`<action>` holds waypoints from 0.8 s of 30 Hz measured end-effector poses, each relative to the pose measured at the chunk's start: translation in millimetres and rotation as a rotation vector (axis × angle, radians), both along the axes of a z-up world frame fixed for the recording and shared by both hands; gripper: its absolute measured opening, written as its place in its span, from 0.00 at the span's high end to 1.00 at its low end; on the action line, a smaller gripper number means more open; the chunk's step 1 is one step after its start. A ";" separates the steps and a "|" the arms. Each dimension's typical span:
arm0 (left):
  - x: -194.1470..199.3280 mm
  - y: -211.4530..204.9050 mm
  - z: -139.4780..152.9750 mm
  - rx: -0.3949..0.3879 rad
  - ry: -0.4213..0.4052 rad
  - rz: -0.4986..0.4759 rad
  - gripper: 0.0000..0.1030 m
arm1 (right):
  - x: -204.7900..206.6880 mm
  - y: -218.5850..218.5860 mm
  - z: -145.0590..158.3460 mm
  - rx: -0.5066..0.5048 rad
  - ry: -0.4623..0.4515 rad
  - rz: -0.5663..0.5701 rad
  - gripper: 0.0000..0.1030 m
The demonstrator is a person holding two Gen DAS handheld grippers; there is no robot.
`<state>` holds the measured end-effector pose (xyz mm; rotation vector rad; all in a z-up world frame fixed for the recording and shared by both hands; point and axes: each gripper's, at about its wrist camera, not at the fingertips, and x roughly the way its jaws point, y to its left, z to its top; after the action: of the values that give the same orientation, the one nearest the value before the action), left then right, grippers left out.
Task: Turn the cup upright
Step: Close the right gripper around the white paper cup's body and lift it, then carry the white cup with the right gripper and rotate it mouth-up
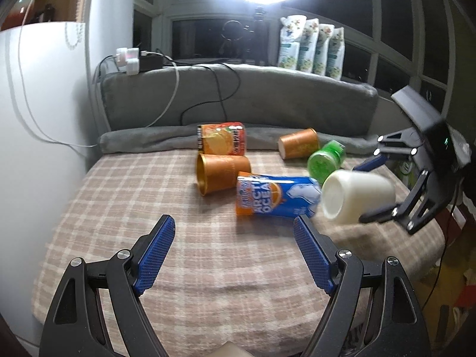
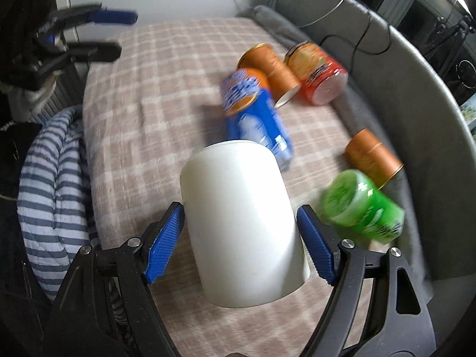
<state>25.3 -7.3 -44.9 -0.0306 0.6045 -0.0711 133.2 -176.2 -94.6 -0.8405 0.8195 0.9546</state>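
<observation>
The right claw [image 2: 239,239] grips the white cup [image 2: 241,223] by its sides — pads pressed on both walls. The cup is carried on its side above the checked blanket [image 1: 119,208], base toward the left camera, just beside the blue can [image 1: 276,196]. Motion blur suggests the turn is under way. The left claw [image 1: 235,255] hangs wide apart, holding nothing. Next, judging from this: rotate the wrist until the mouth faces up, then set the cup on bare blanket — clear of the green can [image 2: 363,208].
</observation>
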 end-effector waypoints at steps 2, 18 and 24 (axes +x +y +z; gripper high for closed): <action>-0.7 -4.4 -0.6 0.006 0.007 -0.021 0.21 | -3.4 -0.1 -9.6 -0.009 0.015 0.004 0.22; -3.6 -16.0 3.2 0.025 0.021 -0.076 0.20 | -7.3 -2.7 -16.4 0.020 0.006 -0.036 0.20; -1.7 -20.4 6.2 0.029 0.020 -0.111 0.20 | -12.2 -12.8 3.2 0.099 -0.016 -0.086 0.17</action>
<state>23.6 -27.7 -38.7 0.0308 0.6274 -0.1697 121.0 -189.0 -91.4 -0.7212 0.7822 0.9037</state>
